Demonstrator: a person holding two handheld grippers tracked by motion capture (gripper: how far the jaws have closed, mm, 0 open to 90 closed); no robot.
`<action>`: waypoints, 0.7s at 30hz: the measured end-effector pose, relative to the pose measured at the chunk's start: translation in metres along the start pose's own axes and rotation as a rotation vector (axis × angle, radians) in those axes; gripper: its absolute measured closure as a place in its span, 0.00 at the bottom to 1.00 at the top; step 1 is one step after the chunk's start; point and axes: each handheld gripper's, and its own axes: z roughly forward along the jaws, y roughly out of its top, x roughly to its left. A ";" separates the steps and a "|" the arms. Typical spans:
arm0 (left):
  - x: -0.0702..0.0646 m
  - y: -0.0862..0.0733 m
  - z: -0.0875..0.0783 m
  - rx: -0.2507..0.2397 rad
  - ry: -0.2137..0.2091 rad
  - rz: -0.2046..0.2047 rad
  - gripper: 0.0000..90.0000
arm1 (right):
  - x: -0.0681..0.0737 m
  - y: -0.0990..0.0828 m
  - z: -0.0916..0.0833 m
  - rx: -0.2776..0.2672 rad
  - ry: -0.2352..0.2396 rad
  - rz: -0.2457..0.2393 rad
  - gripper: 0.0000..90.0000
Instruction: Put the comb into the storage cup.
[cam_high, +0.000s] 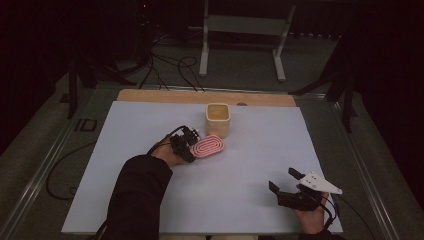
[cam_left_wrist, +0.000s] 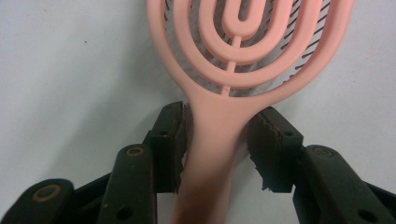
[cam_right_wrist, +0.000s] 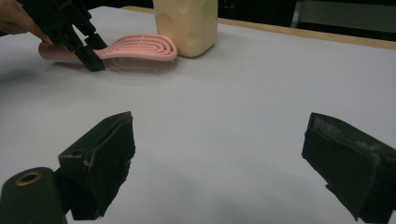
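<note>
While the brush lies flat: no lifting yet.
Done: left gripper (cam_left_wrist: 217, 140) sits around the handle of the pink brush (cam_high: 207, 146), pads touching both sides, clenched on it.
Left to do: pick it up, maybe for the cup (cam_high: 218, 119) just behind it.
Brush place: on the white table (cam_high: 250, 170).
Left hand: low, reaching forward.
Right gripper (cam_high: 285, 181): jaws wide apart, holding nothing, well apart from the brush.

Hairbrush (cam_high: 208, 146) just before cup (cam_high: 218, 119)
</note>
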 end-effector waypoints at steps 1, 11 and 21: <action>0.000 0.000 0.000 0.001 -0.005 -0.006 0.65 | 0.000 0.000 0.000 0.001 0.000 0.000 0.10; -0.007 0.002 -0.002 0.052 -0.006 0.048 0.77 | 0.000 0.000 0.001 0.003 0.002 0.001 0.10; -0.010 -0.005 -0.011 0.024 -0.035 0.055 0.78 | 0.000 0.000 0.001 0.006 0.001 0.000 0.10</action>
